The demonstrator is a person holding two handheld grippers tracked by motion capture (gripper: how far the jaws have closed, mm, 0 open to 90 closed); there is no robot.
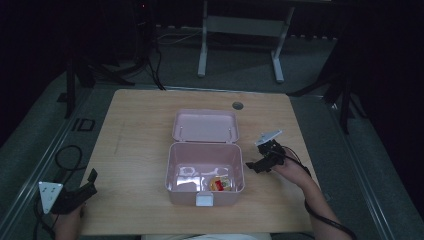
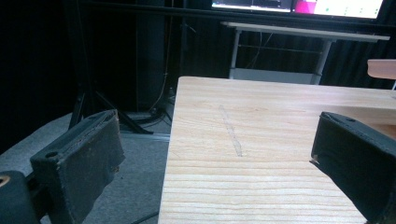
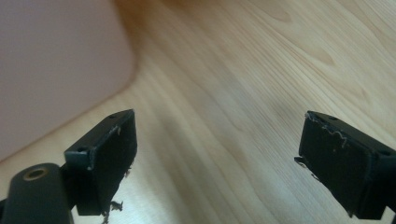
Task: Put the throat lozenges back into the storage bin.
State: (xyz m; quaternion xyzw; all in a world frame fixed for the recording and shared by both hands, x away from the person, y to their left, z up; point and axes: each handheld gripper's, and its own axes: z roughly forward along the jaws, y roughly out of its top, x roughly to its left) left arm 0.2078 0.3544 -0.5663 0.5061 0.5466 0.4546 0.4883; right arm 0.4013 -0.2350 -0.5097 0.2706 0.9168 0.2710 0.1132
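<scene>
The right gripper (image 1: 261, 165) sits just beside the pink plastic box with its lid flipped open (image 1: 204, 176), with jaws spread wide and holding nothing, so I think a careless push could bump the box and slide it across the light wooden table (image 1: 140, 150). Inside the box, in its front right part, lies a small red and yellow packet (image 1: 221, 184); the rest looks empty. The left gripper (image 1: 75, 195) rests far off at the table's left corner, jaws spread and empty too.
</scene>
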